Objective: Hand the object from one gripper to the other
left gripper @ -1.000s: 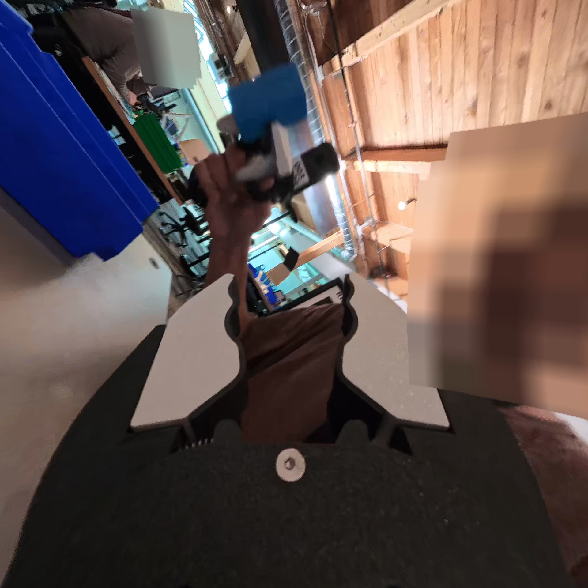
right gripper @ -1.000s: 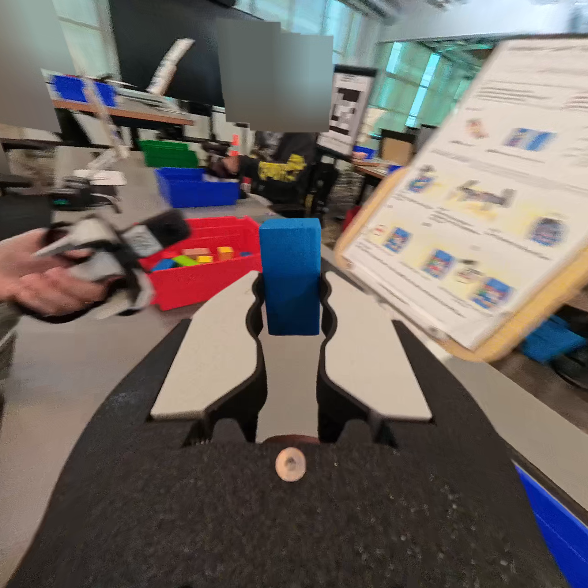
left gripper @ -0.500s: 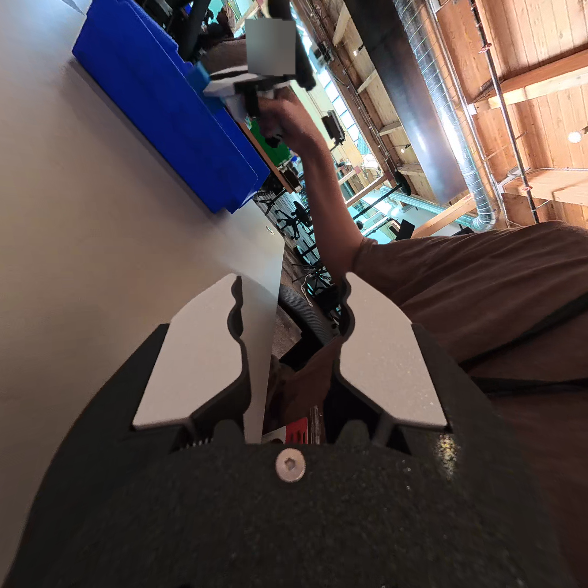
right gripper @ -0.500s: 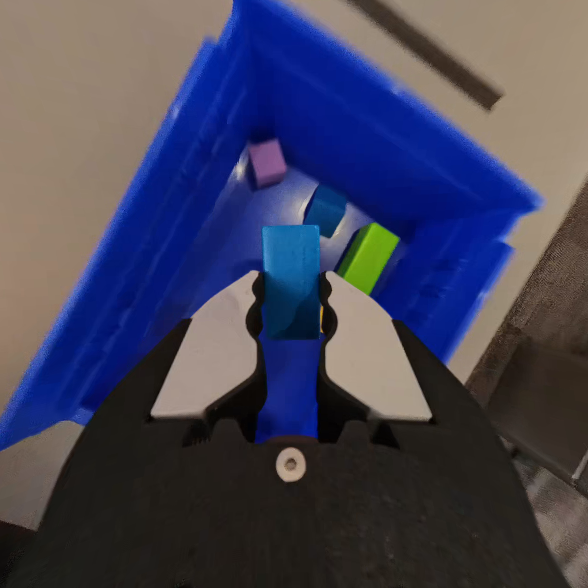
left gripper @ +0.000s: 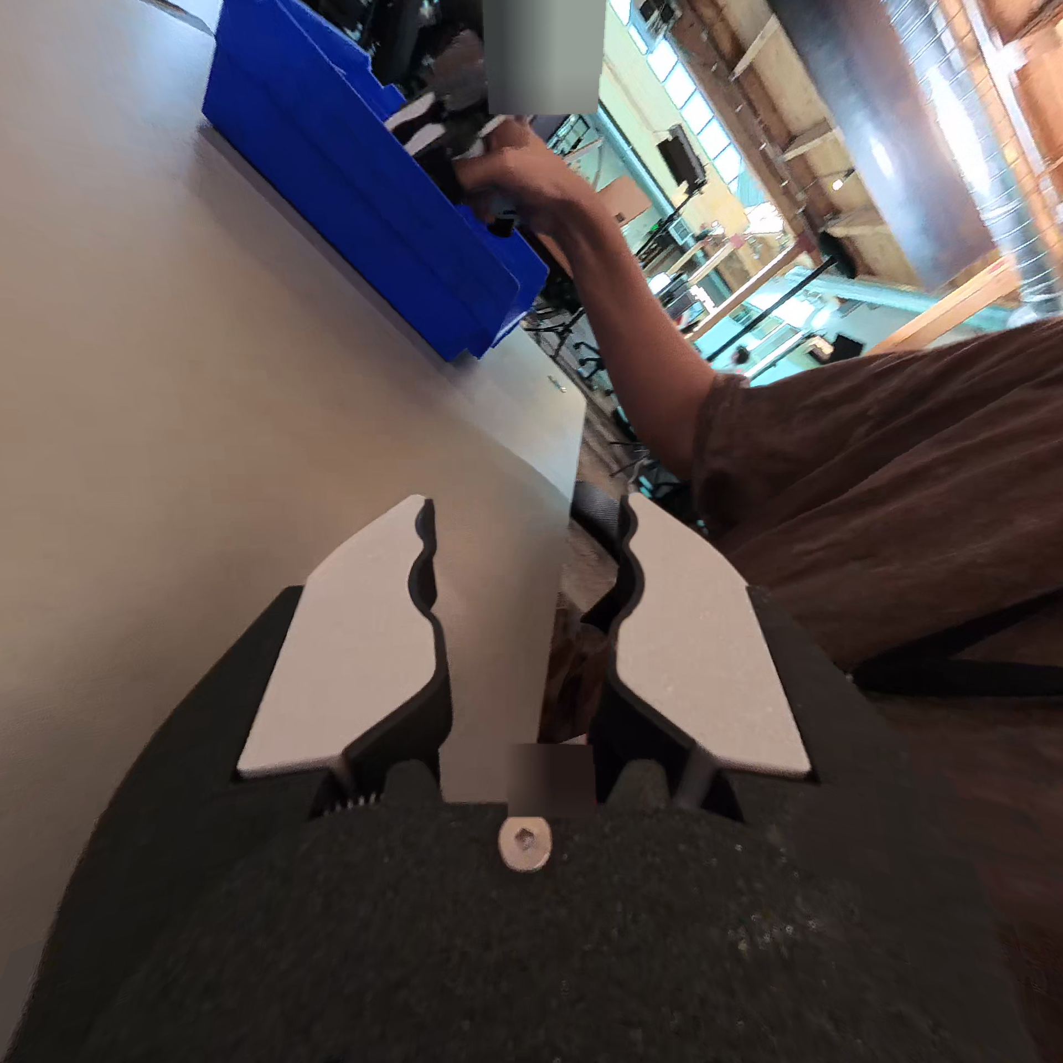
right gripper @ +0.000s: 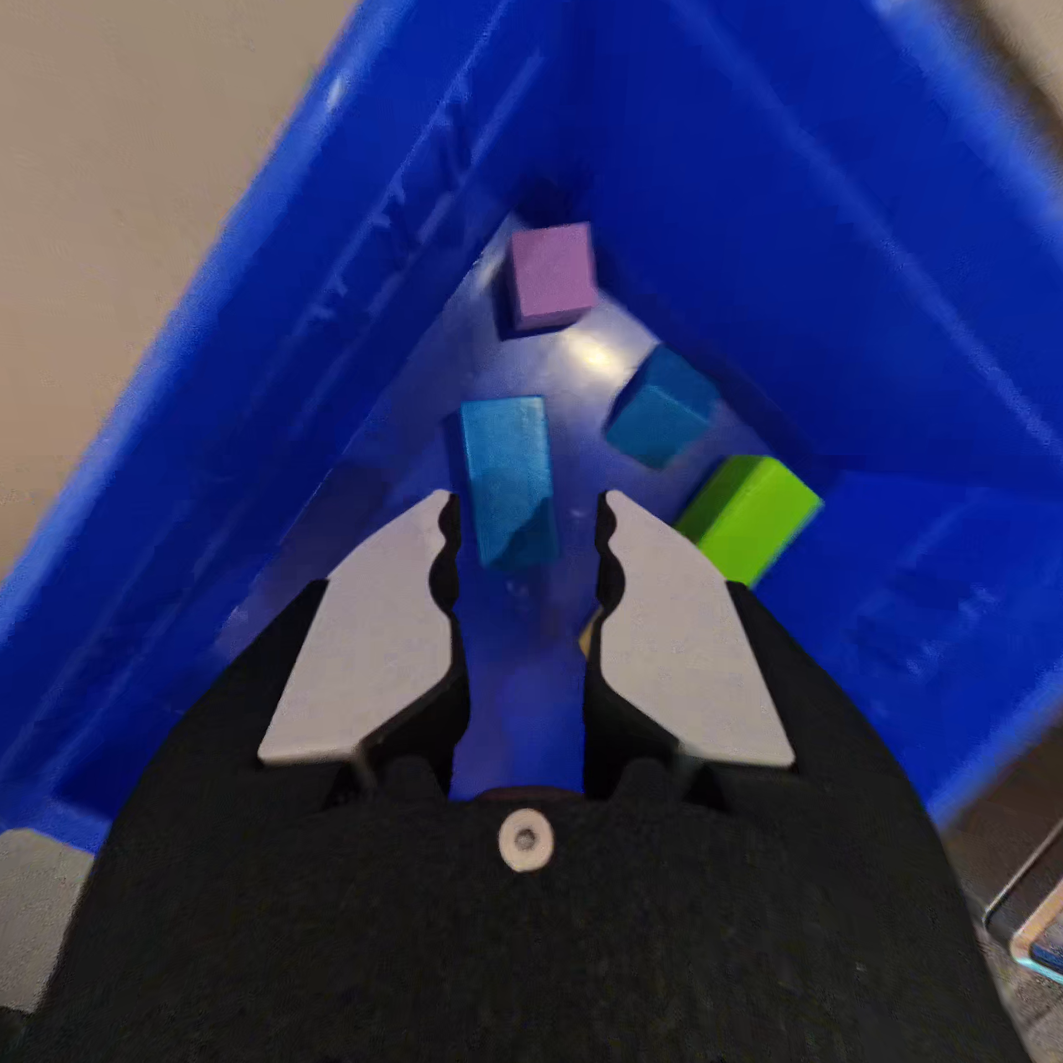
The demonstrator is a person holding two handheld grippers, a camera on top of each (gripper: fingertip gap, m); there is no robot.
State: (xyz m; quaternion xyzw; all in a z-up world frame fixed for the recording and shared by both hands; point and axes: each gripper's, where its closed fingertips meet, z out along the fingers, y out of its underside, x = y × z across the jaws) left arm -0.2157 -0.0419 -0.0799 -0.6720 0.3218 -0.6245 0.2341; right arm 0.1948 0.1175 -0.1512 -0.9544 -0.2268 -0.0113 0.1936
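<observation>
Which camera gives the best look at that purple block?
The right wrist view: the purple block sits in plain sight in a far corner of the blue bin. The left wrist view shows only the bin's outer wall, so the block is hidden there.

I see a pale grey table (left gripper: 172, 402); a blue bin (left gripper: 356, 190) rests directly on it near its far edge, close to the corner.
</observation>
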